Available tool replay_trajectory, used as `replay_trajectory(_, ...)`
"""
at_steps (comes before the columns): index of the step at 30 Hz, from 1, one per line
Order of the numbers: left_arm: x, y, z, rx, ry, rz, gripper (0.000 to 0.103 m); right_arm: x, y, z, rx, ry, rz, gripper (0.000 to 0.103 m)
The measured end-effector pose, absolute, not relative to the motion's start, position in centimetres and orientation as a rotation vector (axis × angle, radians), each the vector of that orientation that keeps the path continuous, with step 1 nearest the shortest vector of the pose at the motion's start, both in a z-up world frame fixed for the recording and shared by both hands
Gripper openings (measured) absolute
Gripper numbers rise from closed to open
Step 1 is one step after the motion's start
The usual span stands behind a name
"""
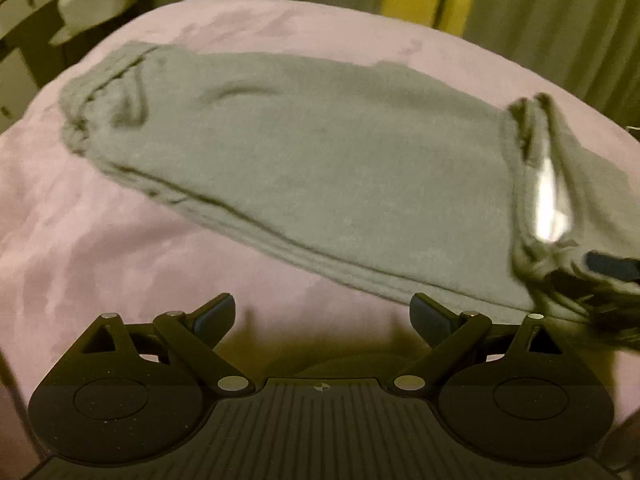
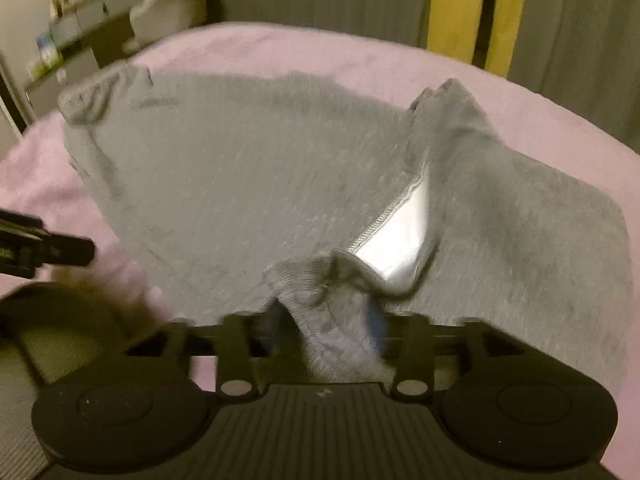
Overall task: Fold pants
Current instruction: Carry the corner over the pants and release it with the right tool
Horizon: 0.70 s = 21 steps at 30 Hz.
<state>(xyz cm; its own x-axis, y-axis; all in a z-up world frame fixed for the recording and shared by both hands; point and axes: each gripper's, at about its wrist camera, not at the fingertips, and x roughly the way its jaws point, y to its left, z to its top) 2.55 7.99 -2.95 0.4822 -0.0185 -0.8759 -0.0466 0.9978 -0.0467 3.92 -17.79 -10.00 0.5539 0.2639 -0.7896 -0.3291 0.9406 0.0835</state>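
Note:
Grey sweatpants [image 1: 320, 168] lie folded lengthwise on a pink bed cover [image 1: 100, 260], one gathered end at the far left. A flap is turned back at the right, baring a white lining [image 1: 548, 200]. My left gripper [image 1: 322, 316] hovers open and empty over the cover, just short of the near edge of the pants. In the right wrist view the pants [image 2: 240, 184] spread ahead, and a ribbed cuff [image 2: 332, 320] lies between the spread fingers of my right gripper [image 2: 326, 322], which looks open. The right gripper's blue pad [image 1: 608, 268] shows at the flap's near end.
A shelf with small items [image 2: 72, 40] stands beyond the bed at the far left. Grey and yellow curtains [image 2: 460, 8] hang behind the bed. A hand [image 2: 100, 300] holding the left gripper's black body [image 2: 52, 252] is at the left of the right wrist view.

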Motion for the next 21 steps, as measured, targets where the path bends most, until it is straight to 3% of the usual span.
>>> replay_trajectory(3,3.6,5.9,-2.9,-0.110,1.071,-0.082,0.098,2.1,-23.0,-7.6,0.128,0.843,0.303,0.081)
replay_trajectory(5,4.7,3.6,-3.0,-0.129,1.066,-0.153,0.098,1.5,-26.9,-7.0,0.302,0.838,0.211,0.086)
replay_trajectory(13,7.5,-4.3,-4.9,-0.045,1.089,-0.253,0.098,-1.7,-35.9,-10.2,0.768,0.891,-0.014,0.086)
replay_trajectory(19,8.3,-5.7,-6.8,0.015,1.116,-0.238,0.092,-2.2,-35.0,-11.0,0.797,0.918,-0.009,0.086)
replay_trajectory(21,8.6,-5.8,-6.9,0.004,1.117,-0.250,0.085,-2.7,-35.0,-11.2,0.813,0.911,0.008,0.087)
